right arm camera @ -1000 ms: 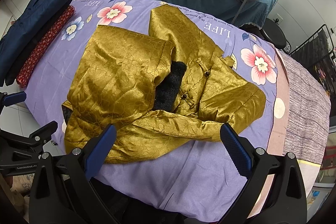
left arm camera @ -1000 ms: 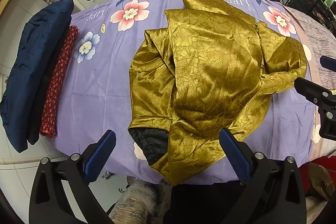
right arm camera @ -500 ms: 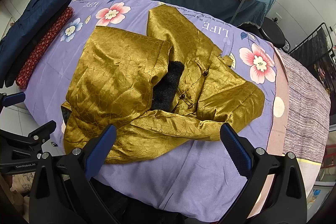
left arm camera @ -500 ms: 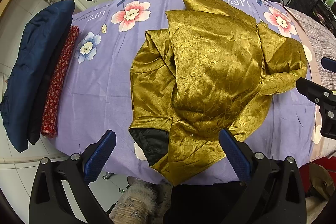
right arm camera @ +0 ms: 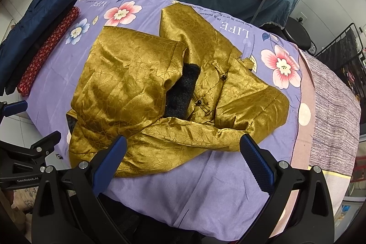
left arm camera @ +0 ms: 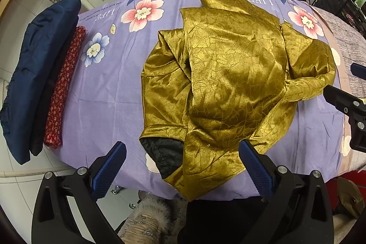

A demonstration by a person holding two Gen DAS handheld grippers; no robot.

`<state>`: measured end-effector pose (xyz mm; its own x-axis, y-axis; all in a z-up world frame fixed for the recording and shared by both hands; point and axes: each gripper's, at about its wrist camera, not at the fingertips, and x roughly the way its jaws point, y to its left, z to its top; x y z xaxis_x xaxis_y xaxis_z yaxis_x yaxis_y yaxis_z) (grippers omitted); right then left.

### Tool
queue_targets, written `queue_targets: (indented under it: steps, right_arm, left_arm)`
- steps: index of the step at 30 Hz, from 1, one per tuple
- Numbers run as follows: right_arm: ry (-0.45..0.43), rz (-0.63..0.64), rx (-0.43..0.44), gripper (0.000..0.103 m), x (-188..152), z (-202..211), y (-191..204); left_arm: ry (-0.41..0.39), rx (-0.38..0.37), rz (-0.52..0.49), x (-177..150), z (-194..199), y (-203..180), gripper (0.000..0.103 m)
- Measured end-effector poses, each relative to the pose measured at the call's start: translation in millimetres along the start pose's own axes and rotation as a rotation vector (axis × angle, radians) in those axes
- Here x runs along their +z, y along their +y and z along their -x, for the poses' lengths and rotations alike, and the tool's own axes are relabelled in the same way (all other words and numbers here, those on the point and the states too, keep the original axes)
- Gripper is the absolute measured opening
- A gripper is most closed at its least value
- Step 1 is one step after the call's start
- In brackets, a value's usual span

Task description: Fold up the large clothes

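The gold jacket point(right arm camera: 160, 93) lies half-folded on the purple-sheeted surface point(right arm camera: 217, 180). Both the left hand-held gripper point(left arm camera: 181, 172) and right hand-held gripper point(right arm camera: 181, 166) hover released at its near edge. Next fold should pinch the sleeve point(right arm camera: 194, 138) flat, avoiding slippery bunching.

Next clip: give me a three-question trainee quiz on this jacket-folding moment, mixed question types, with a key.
1. True or false: the left tool is clamped on the gold jacket.
2. Multiple choice: what lies at the table's left end, beside the navy bundle? A) a red patterned folded cloth B) a white towel C) a pair of shoes
3. Fill in: the dark fuzzy patch showing at the jacket's middle sits next to the row of ____.

Key: 1 false, both the left and right tool are open and hold nothing; 2 A; 3 buttons.
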<state>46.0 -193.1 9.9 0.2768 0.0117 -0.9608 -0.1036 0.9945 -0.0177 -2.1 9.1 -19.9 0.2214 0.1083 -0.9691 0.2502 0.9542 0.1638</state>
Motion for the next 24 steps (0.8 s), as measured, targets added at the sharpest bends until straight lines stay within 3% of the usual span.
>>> queue_targets:
  steps: [12, 18, 24]
  right_arm:
    - [0.005, 0.007, 0.001, 0.097, 0, -6, -1]
    - [-0.019, 0.02, 0.011, 0.097, 9, -7, -12]
    - [-0.033, 0.09, 0.054, 0.097, 38, -12, -6]
  left_arm:
    - [0.02, -0.01, 0.043, 1, -10, 14, 0.097]
    - [0.057, -0.006, 0.199, -5, -32, 72, 0.097]
    - [0.098, -0.041, 0.366, -29, -49, 116, 0.097]
